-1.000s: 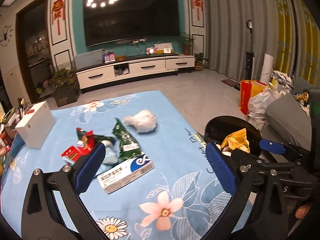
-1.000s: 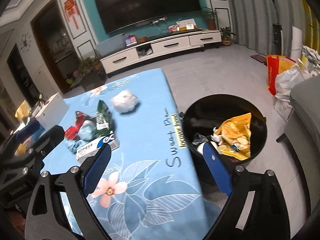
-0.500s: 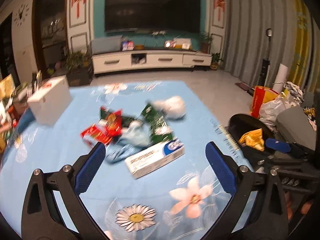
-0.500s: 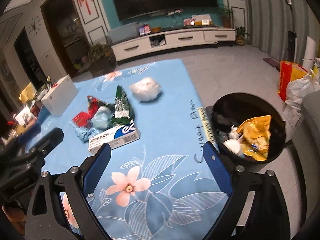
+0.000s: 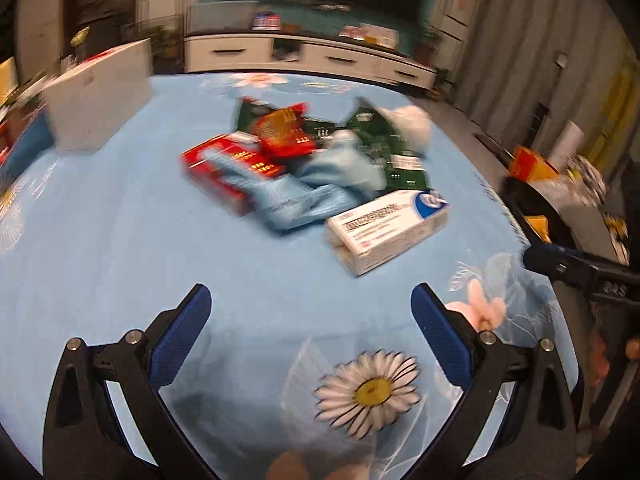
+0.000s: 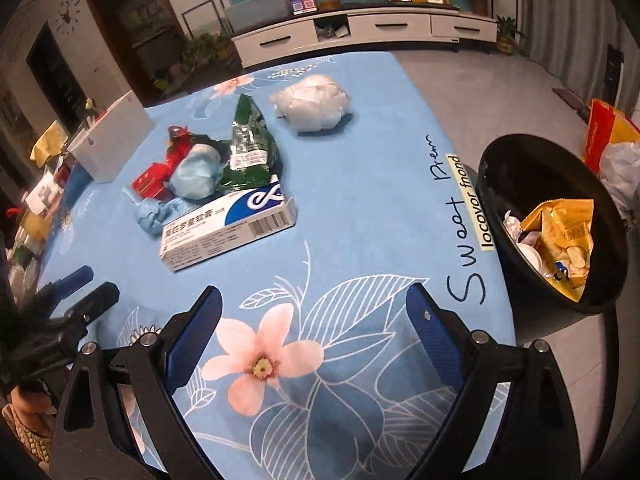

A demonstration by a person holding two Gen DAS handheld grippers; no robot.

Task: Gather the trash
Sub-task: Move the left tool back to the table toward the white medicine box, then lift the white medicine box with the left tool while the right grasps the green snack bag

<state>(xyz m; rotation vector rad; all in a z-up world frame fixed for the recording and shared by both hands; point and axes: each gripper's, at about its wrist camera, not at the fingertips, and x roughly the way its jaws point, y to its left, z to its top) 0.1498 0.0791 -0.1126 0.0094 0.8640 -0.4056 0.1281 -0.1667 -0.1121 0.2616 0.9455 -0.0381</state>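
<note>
Both grippers hang empty over the blue floral tabletop [image 6: 360, 184], the left gripper [image 5: 310, 338] and the right gripper [image 6: 316, 334] each with fingers spread wide and nothing between them. The trash sits in 1 heap near the middle: a white and blue medicine box [image 6: 228, 226] nearest, touching a light blue cloth [image 6: 150, 212], a green snack wrapper [image 6: 250, 150], a crumpled blue mask [image 6: 198, 172] and red packets [image 6: 154, 184]. A white crumpled plastic bag [image 6: 312, 106] lies apart, further back. The black bin [image 6: 516, 184], partly filled, stands just beside the tabletop's right edge.

The medicine box looks the easiest next pick. Span its narrow width, not its length, and lift straight up so the cloth underneath does not drag along.
</note>
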